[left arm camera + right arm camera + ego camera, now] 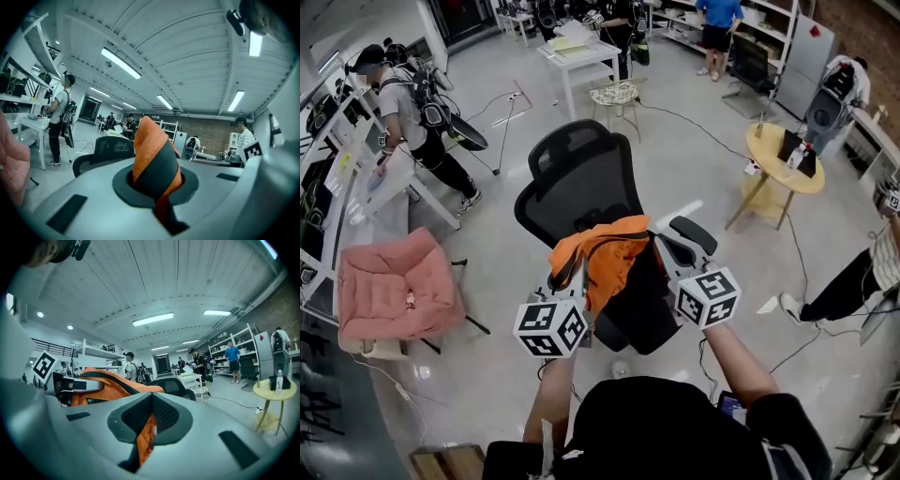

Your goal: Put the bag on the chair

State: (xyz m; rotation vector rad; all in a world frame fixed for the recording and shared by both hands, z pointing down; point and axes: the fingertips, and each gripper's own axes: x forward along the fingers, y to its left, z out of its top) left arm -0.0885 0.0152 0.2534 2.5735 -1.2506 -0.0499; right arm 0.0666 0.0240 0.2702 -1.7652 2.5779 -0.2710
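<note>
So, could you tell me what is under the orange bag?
The black office chair: its seat edge and one armrest show below the bag. The seat's middle is covered, so contact cannot be judged.

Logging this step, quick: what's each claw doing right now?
Left claw: closed on the bag.
Right claw: closed on the bag.

The orange-and-black bag hangs bunched over the seat of the black mesh office chair, before its backrest

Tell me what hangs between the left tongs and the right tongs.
The orange and black bag, gripped by the left tongs and the right tongs, over the black chair; the head view shows it.
</note>
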